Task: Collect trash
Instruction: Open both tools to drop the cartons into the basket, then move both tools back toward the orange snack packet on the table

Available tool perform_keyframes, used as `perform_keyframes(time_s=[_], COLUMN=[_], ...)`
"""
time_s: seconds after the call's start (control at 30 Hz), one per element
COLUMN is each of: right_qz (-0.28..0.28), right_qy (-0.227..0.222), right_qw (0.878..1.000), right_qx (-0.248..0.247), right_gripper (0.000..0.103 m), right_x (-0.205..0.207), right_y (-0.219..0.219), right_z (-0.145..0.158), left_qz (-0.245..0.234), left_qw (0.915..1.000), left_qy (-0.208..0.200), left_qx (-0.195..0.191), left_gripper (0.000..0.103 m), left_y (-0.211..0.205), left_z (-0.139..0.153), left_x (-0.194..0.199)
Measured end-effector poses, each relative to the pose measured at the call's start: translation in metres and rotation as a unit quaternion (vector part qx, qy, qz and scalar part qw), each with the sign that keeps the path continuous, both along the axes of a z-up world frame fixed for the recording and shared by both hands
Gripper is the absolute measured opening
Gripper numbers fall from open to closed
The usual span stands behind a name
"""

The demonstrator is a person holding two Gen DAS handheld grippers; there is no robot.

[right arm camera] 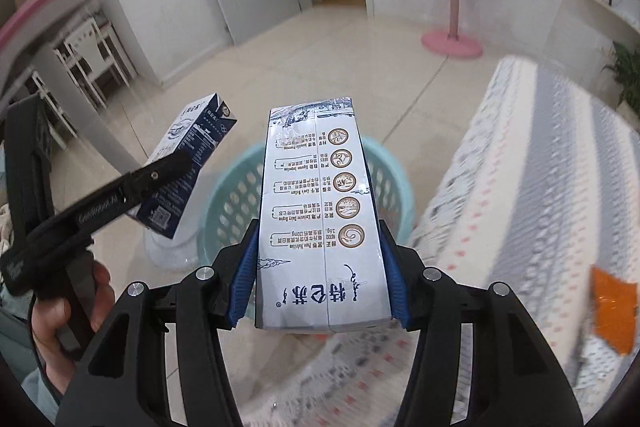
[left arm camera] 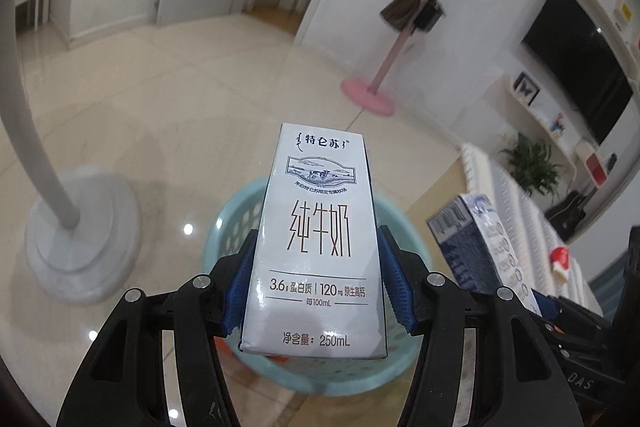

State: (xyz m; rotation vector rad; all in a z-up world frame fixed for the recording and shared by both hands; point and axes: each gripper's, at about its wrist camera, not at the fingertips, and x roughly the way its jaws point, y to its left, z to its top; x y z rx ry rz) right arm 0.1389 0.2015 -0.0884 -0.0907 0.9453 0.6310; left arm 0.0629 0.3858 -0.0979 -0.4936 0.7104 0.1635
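Note:
My left gripper (left arm camera: 316,283) is shut on a white milk carton (left arm camera: 316,243) with its front label facing me, held above a teal plastic basket (left arm camera: 228,227) on the floor. My right gripper (right arm camera: 318,279) is shut on a second milk carton (right arm camera: 320,219), side panel up, also above the teal basket (right arm camera: 232,195). The right carton shows at the right edge of the left wrist view (left arm camera: 476,247). The left gripper with its carton (right arm camera: 192,163) shows at the left of the right wrist view. Something orange lies in the basket, mostly hidden.
A white floor-lamp base (left arm camera: 80,247) stands left of the basket. A striped cloth-covered table (right arm camera: 540,207) with an orange wrapper (right arm camera: 612,311) lies to the right. A pink coat stand (left arm camera: 372,95) stands farther back on the tiled floor.

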Motion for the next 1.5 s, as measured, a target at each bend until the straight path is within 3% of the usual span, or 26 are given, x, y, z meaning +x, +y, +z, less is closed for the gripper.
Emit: perform_keyframes(time_s=[0.2,0.5,0.63,0.87,1.03,1.27,1.5], right_qz=[-0.002,-0.015,-0.02,-0.024,-0.03,-0.067,-0.131], right_qy=[0.07,0.075,0.079,0.07,0.035,-0.03,-0.095], right_qw=[0.997,0.997,0.997,0.997,0.998,0.995,0.983], right_qx=[-0.018,-0.023,0.001,0.025,0.044,0.074,0.085], right_gripper=[0.052,0.053,0.053,0.053,0.053,0.053,0.053], right_x=[0.014,0.022,0.025,0.011,-0.007,-0.029,-0.047], right_y=[0.022,0.026,0.011,-0.013,-0.044,-0.121,-0.223], right_z=[-0.029,-0.038,-0.034,-0.016,0.019,0.076,0.116], left_qz=[-0.016,-0.027,-0.022,-0.03,-0.052,-0.106,-0.172], left_qw=[0.999,0.998,0.9982,0.9993,0.9982,0.9905,0.9779], left_qy=[0.04,0.055,0.053,0.018,-0.028,-0.088,-0.119], left_qx=[-0.013,-0.018,-0.019,-0.016,-0.012,0.006,0.011], left_gripper=[0.056,0.056,0.067,0.068,0.068,0.068,0.068], left_y=[0.002,-0.004,-0.006,-0.017,-0.042,-0.105,-0.187], left_z=[-0.034,-0.052,-0.047,-0.015,0.031,0.095,0.128], left_x=[0.009,0.012,0.01,-0.002,-0.012,-0.021,-0.016])
